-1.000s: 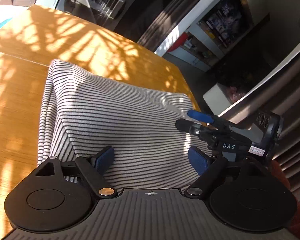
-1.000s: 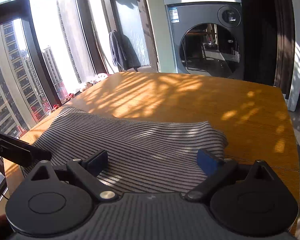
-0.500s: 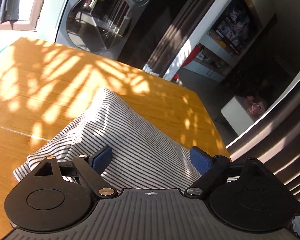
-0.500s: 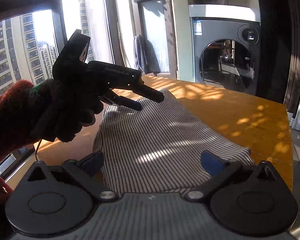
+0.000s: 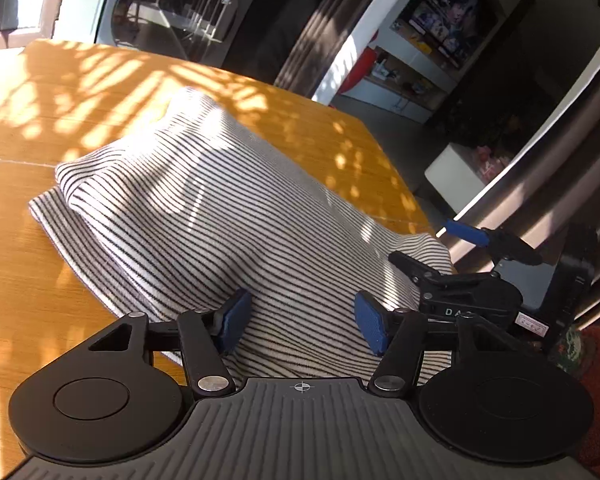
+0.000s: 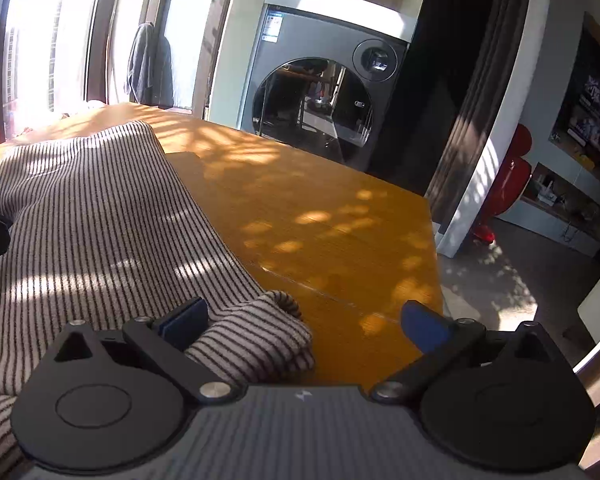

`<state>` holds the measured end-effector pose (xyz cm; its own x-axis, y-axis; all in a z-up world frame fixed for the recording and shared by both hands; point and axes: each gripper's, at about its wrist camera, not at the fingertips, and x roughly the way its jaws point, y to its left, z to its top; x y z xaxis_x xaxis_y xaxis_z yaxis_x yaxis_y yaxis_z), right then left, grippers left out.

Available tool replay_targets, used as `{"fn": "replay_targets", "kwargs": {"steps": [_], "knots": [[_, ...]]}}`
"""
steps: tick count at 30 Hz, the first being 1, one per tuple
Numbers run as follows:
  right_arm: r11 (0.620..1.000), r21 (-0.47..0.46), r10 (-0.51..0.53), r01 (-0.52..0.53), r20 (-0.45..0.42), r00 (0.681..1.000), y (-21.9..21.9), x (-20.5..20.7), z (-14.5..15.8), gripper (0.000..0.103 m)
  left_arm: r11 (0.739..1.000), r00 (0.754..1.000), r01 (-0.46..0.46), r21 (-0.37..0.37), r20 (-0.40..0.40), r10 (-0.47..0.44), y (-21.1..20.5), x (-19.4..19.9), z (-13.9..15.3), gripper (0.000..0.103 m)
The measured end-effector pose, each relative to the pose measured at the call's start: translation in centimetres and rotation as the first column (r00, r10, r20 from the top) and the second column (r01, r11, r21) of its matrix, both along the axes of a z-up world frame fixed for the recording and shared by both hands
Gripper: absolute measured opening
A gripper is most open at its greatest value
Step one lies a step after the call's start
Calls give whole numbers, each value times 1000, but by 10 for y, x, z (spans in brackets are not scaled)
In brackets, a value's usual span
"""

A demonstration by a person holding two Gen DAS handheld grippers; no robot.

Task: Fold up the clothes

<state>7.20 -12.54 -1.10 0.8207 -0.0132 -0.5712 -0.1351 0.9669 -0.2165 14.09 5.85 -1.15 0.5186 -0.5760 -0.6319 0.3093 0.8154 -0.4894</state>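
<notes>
Fingers (image 5: 370, 322) of my left gripper (image 5: 302, 322) — spread over the striped garment (image 5: 220, 216); right gripper (image 6: 304, 322) likewise released. Worktop (image 6: 320, 220); washing machine (image 6: 320, 108) clearest from right wrist view.

This is a home, a living space with a laundry corner. The landmark is the grey front-loading washing machine (image 6: 320, 104), built into a pale niche, with a round glass door. Left of the washing machine are tall windows (image 6: 32, 36) with bright daylight, and a dark cloth (image 6: 150, 66) hangs on the door there. In front of the washing machine stands a wooden counter (image 6: 320, 220) with spots of sunlight. Right of the washing machine hang dark curtains (image 6: 480, 92). Farther right is a white wall shelf (image 6: 568, 208) with small items, posters (image 6: 596, 108) above it, and a red ornament (image 6: 508, 184) on the floor.
</notes>
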Motion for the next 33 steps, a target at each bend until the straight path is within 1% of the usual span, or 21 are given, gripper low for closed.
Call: {"fn": "replay_targets", "kwargs": {"steps": [1, 4, 8, 9, 11, 12, 13, 14, 16, 17, 19, 20, 22, 23, 25, 28, 29, 31, 33], "knots": [[1000, 14, 0, 0, -8, 1000, -1, -4, 2, 103, 1000, 1000, -15, -15, -11, 14, 3, 6, 0, 61], [997, 80, 22, -18, -49, 999, 1, -17, 4, 103, 999, 999, -50, 15, 17, 50, 4, 26, 4, 60], [979, 158, 143, -130, -75, 987, 25, -40, 4, 103, 996, 996, -74, 41, 52, 72, -2, 53, 2, 61], [970, 174, 184, -168, -79, 980, 33, -43, 4, 103, 996, 996, -73, 47, 54, 71, -3, 56, 4, 62], [960, 182, 231, -214, -80, 970, 42, -47, 7, 103, 996, 996, -71, 60, 57, 68, -4, 61, 8, 66], [961, 168, 235, -220, -73, 969, 43, -47, 10, 103, 994, 995, -80, 79, 66, 74, -3, 58, 13, 73], [962, 153, 238, -226, -66, 969, 43, -47, 13, 103, 991, 993, -87, 97, 83, 80, -1, 52, 18, 77], [963, 159, 230, -219, -56, 972, 40, -45, 17, 103, 991, 992, -84, 102, 105, 73, 3, 44, 24, 81], [962, 195, 199, -190, -30, 979, 30, -45, 29, 103, 994, 990, -62, 87, 132, 50, 13, 26, 32, 86], [957, 217, 202, -192, -24, 979, 28, -47, 32, 103, 996, 990, -49, 75, 138, 39, 17, 18, 35, 87], [945, 260, 207, -197, -11, 978, 23, -50, 39, 103, 998, 989, -12, 66, 145, 3, 21, -1, 37, 88], [941, 266, 221, -207, -21, 975, 24, -50, 37, 103, 995, 988, 7, 95, 150, -22, 19, -9, 35, 88], [949, 235, 234, -211, -75, 969, 32, -48, 23, 103, 987, 985, 45, 153, 159, -70, 15, -24, 31, 88], [958, 202, 230, -203, -122, 965, 37, -47, 10, 103, 984, 984, 46, 171, 161, -74, 16, -28, 29, 87], [950, 277, 187, -146, -129, 974, 32, -48, -1, 103, 978, 983, 48, 204, 165, -83, 17, -35, 25, 86], [934, 344, 167, -101, -170, 971, 20, -42, 4, 103, 966, 981, 51, 255, 170, -97, 18, -46, 19, 87], [935, 344, 157, -91, -168, 973, 20, -43, 7, 103, 961, 980, 52, 272, 172, -101, 19, -50, 17, 88], [938, 326, 177, -120, -151, 973, 29, -46, 15, 103, 951, 978, 53, 305, 174, -110, 20, -57, 13, 91], [940, 301, 204, -159, -126, 971, 40, -50, 23, 103, 951, 980, 44, 306, 174, -101, 22, -57, 13, 91]]}}
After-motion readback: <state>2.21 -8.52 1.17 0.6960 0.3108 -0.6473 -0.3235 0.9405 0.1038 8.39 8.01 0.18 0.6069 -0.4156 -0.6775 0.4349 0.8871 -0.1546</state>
